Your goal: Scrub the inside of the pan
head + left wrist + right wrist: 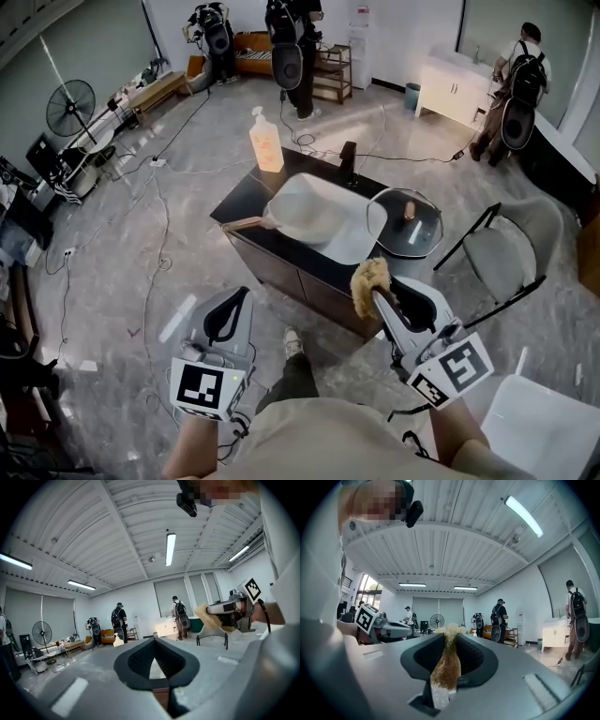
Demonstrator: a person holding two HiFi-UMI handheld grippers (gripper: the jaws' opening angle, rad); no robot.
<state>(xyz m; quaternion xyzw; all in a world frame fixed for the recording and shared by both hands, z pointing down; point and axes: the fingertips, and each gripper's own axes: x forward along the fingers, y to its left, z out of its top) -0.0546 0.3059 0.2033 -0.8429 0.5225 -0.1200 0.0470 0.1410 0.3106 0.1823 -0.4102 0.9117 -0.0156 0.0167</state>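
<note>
A pale pan [309,208] with a wooden handle [244,224] lies tipped in the sink of a dark counter [246,199]. Both grippers are held in the air in front of the counter, well short of the pan. My right gripper [377,292] is shut on a tan fibrous scrubber [368,279]. In the right gripper view the scrubber [446,663] is pinched between the jaws of that gripper [451,638] and sticks out past the tips. My left gripper [244,295] is shut and empty, and the left gripper view [154,645] shows nothing between its jaws.
A glass lid [405,223] rests on the counter's right end. A soap bottle [266,141] and a faucet [349,159] stand at the back. A grey chair [506,253] is on the right, cables cross the floor, and people stand by the far wall.
</note>
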